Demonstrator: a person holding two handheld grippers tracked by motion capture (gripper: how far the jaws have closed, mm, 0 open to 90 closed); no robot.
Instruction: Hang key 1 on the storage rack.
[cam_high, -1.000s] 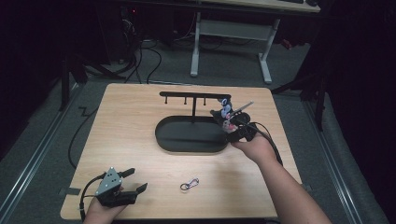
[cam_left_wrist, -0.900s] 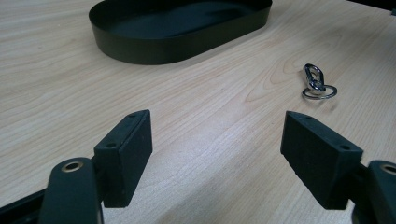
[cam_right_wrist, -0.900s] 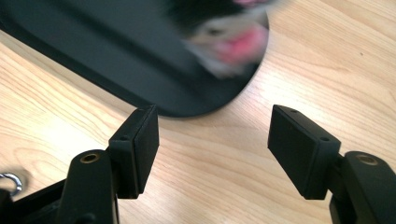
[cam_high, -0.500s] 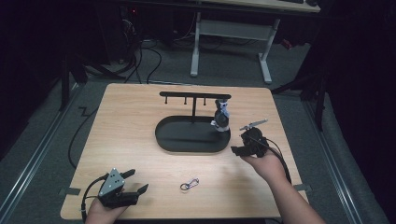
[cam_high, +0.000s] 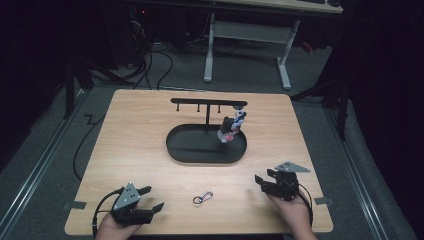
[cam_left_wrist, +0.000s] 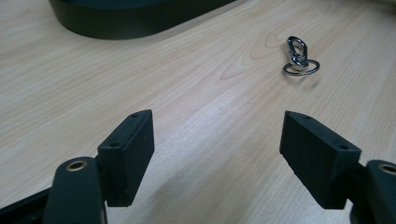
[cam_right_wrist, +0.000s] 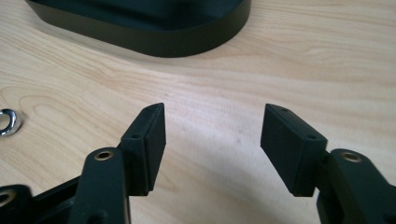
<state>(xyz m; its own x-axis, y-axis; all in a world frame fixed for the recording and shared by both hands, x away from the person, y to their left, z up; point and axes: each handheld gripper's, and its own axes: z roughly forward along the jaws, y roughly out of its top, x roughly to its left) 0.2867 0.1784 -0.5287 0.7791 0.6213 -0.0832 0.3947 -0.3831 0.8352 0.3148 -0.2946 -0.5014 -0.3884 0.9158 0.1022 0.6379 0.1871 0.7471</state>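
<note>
Shiny metal clasp (cam_high: 203, 197), matt wooden table (cam_high: 135, 145)

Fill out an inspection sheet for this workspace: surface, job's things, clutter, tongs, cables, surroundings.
Surface: wooden table, flat and light.
Job's things: black hanging stand with oval base; a keychain figure hangs at the right end of its bar; a metal clasp with ring lies on the table in front.
Clutter: nothing seen.
Tongs: left tongs open, nothing between the jaws; right tongs open, nothing between the jaws, which have just been closing.
Cables: black cable off the left edge.
Surroundings: dark floor, white desk frame behind.
</note>
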